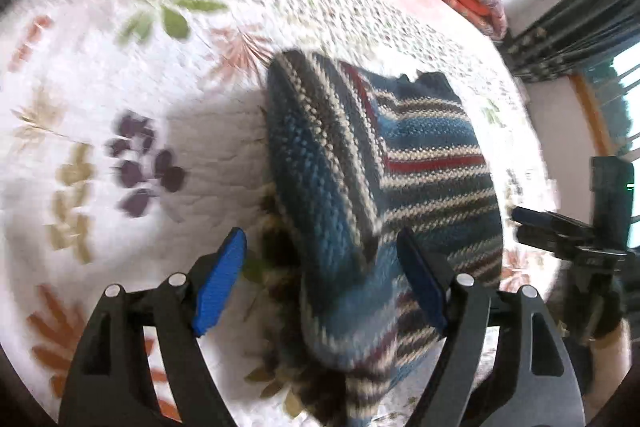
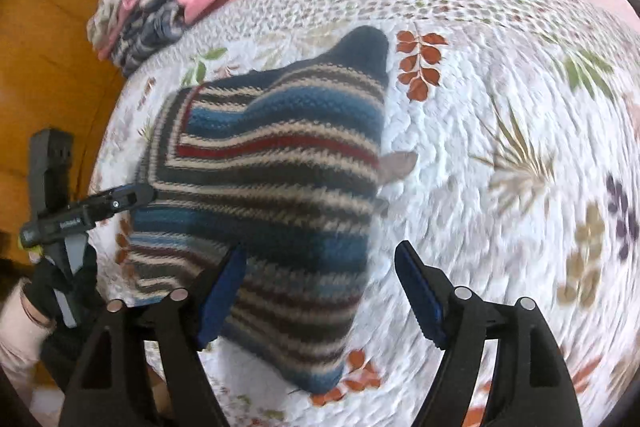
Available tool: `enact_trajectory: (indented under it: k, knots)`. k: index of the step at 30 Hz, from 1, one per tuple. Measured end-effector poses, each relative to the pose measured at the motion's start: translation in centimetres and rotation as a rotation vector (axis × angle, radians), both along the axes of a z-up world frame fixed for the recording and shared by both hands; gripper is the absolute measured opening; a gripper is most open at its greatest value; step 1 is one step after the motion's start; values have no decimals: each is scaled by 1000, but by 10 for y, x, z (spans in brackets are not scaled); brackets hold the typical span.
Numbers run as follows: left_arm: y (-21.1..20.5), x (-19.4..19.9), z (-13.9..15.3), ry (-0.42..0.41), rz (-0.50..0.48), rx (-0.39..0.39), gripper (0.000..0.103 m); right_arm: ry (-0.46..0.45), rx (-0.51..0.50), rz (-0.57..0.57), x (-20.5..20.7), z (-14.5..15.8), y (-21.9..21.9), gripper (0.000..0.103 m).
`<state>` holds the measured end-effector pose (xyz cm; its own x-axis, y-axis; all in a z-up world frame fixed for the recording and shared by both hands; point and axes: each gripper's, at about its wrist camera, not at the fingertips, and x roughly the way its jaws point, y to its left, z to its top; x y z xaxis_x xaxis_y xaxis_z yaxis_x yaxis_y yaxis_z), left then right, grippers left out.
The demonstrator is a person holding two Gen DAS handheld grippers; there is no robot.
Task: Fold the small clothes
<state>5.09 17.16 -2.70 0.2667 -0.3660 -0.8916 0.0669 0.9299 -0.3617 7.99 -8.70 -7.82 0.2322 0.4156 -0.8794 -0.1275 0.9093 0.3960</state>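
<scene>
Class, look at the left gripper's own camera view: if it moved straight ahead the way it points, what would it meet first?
Most likely the striped knitted garment: it lies between the open fingers of the left gripper and stretches ahead over the flowered quilt. Blur leaves depth uncertain.

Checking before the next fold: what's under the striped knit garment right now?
The striped knit garment lies on the white floral quilt; a small tan tab pokes out at its edge. Whatever else lies beneath is covered.
</scene>
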Motion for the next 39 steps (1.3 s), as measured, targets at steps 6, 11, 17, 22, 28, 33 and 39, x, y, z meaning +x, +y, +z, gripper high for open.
enact_trajectory:
  k: [6,11,17,22,28,33,39]
  knots:
    - [-22,-57,29,-145,-93,116,77,-43,-71,-16,-45,5,7,77]
    - [-12,-70,1,-103,-75,180,77,20,-129,-4,-60,-18,6,77]
    - [9,-66,-26,-44,-28,164,84,92,-200,21,-58,-51,9,77]
    - [12,-67,-41,-9,-27,136,85,132,-195,4,-53,-64,7,79]
    - [18,-79,-12,-15,16,72,82,46,-219,-12,-62,-31,7,78]
    - [19,-103,21,-55,61,59,89,-107,-169,-93,-88,15,5,88]
    - [24,-136,39,-56,134,99,92,-227,-166,-137,-129,45,23,99]
